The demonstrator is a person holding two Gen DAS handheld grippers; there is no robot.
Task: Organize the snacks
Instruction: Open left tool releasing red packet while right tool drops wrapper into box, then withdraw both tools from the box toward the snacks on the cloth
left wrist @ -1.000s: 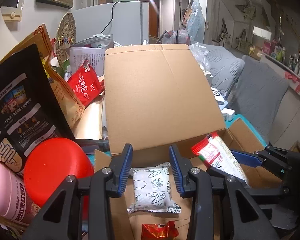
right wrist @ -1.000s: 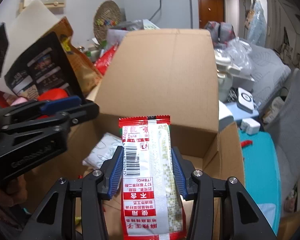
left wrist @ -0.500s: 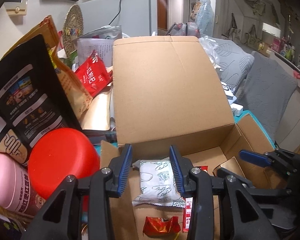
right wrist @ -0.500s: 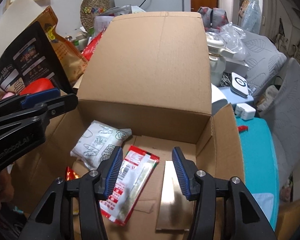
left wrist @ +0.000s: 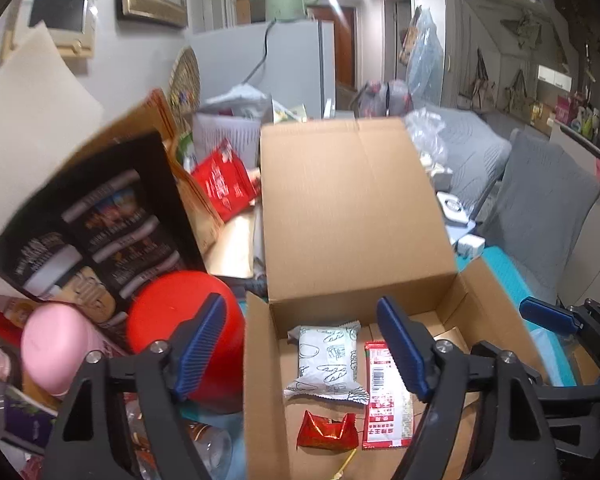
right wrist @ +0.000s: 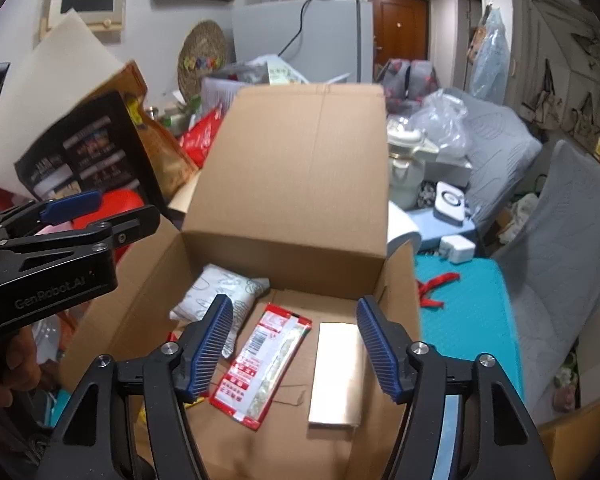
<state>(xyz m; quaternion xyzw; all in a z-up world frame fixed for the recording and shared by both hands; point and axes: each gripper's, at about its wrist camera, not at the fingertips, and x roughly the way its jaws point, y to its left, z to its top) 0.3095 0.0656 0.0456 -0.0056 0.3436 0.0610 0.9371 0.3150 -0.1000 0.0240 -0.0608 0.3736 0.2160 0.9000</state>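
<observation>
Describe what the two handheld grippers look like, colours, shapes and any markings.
Both are matte black, angular frames with silver screws. The left gripper and right gripper carry ribbed blue pads on their fingers. Pale "GenRobot.AI" lettering marks the left gripper's side in the right wrist view. No cables show.

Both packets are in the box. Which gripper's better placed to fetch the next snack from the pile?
Left, probably. The left gripper, jaws opening and empty, hangs beside the snack pile, near the red pouch. The right gripper, also opening and empty, sits over the cardboard box.
</observation>
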